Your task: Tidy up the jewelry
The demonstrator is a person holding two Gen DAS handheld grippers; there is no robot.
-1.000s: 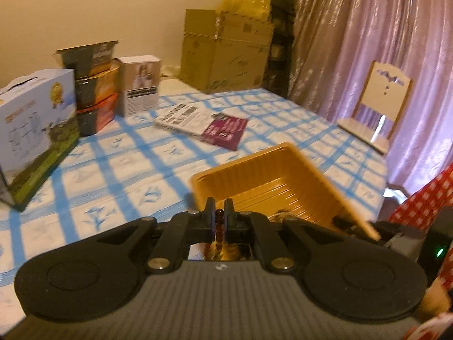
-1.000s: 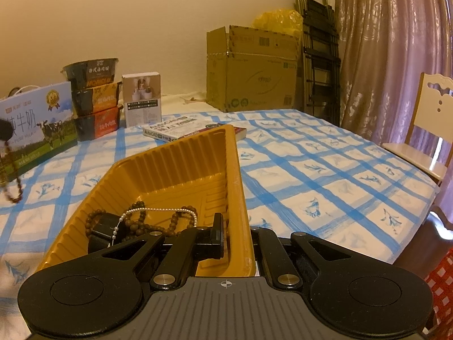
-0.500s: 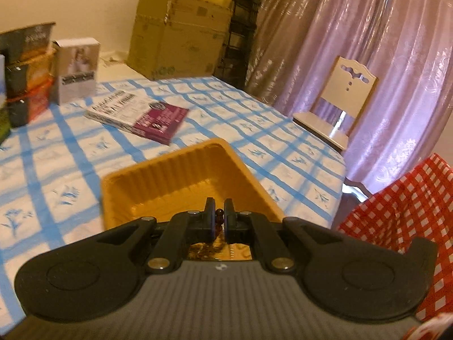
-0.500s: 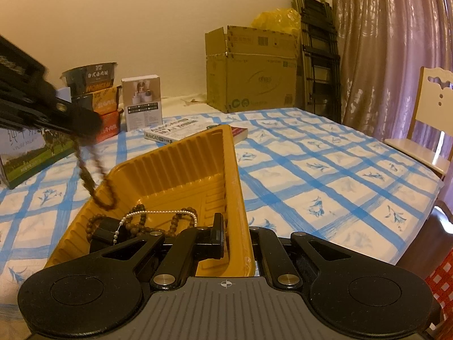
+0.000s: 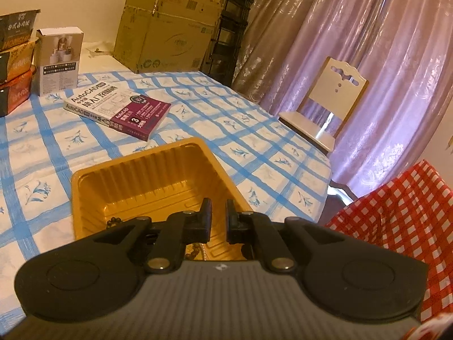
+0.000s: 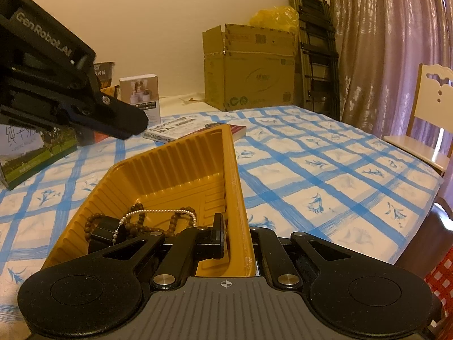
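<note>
1. Jewelry: a brown bead strand, a pearl chain and a small black item, its kind not determinable, are heaped together at the near end of the golden plastic tray.
2. Progress: these pieces are judged stowed. No loose jewelry is seen on the worktop, so little is judged left, unless pieces lie out of view.
3. Tray: the far half is bare; nothing else is contained.
4. Right tool: clamped on the tray's near side wall, one finger inside and one outside.
5. Left tool: poised over the tray, jaws slightly apart, nothing between them.
6. Surroundings: an AutoCAD book lies just beyond the tray; a cardboard box stands at the far edge.
</note>
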